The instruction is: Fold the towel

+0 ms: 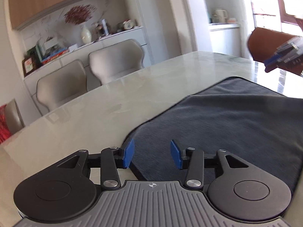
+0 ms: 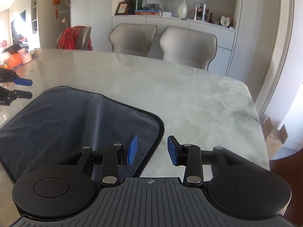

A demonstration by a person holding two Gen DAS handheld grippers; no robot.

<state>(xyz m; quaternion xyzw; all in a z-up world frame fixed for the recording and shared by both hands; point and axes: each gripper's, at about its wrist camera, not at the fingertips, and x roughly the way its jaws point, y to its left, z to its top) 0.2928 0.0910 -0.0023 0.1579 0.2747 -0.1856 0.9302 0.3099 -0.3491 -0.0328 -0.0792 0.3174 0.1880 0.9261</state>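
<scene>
A dark grey-blue towel (image 1: 227, 124) lies spread flat on the pale marble table (image 1: 106, 102). My left gripper (image 1: 152, 155) hovers open just above the towel's near left corner, with nothing between its blue pads. In the right wrist view the same towel (image 2: 72, 124) fills the lower left, and my right gripper (image 2: 152, 150) stands open over its near right corner, straddling the dark hem. The other gripper shows blurred at the right edge (image 1: 284, 54) of the left wrist view, and at the far left (image 2: 17, 89) of the right wrist view.
Two beige chairs (image 2: 162, 41) stand at the table's far side, before a white sideboard (image 2: 170, 21) with a vase, books and a clock. A chair with red cloth (image 2: 75, 37) is at the left. A brown chair (image 1: 272, 43) stands at the table's right end.
</scene>
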